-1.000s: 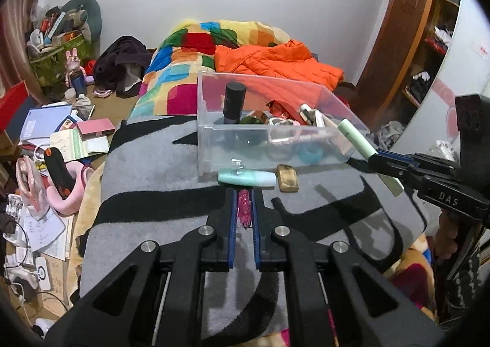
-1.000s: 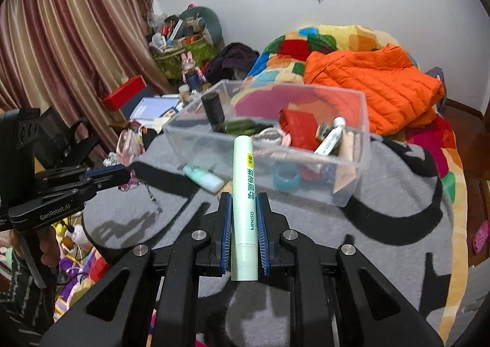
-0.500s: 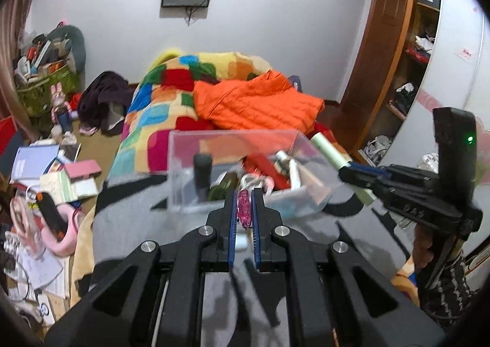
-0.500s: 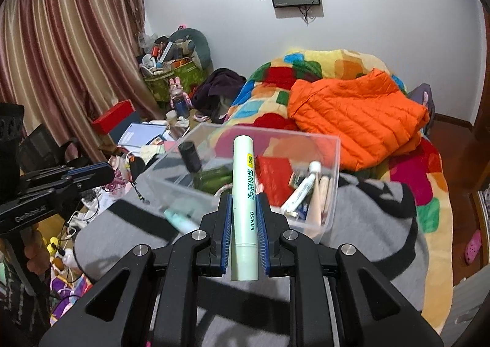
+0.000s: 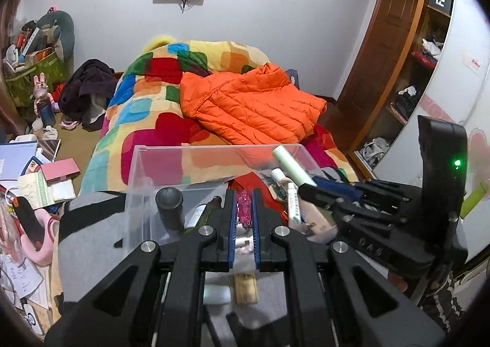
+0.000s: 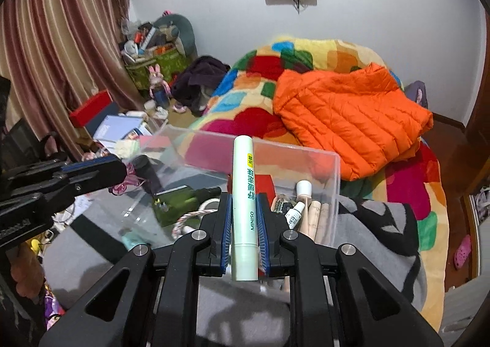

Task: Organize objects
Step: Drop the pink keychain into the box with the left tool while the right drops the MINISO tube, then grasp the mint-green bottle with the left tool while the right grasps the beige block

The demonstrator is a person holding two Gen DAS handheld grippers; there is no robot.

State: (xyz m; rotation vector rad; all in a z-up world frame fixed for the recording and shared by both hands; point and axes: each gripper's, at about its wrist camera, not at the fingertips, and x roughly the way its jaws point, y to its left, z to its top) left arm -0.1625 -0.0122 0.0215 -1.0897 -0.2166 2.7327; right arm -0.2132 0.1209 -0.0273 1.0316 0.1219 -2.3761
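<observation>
A clear plastic bin [image 5: 144,169] [image 6: 335,175] stands on the grey striped blanket and holds several small items. My left gripper [image 5: 244,197] is shut on a small pink item [image 5: 244,207] and hangs over the bin's near edge; it also shows in the right wrist view [image 6: 119,169]. My right gripper [image 6: 244,198] is shut on a pale green Miniso tube [image 6: 243,194], held over the bin's right side; the tube also shows in the left wrist view [image 5: 291,168].
In the bin are a black-capped bottle [image 5: 169,206], a dark green bottle [image 6: 180,197], a red item [image 5: 248,181] and white tubes [image 6: 298,207]. A mint tube [image 5: 216,293] and a tan item [image 5: 245,287] lie on the blanket [image 6: 376,224]. An orange jacket [image 5: 248,108] lies beyond.
Both grippers have risen and moved forward over the bin, each still holding its item. The bin now sits just below the fingertips.
</observation>
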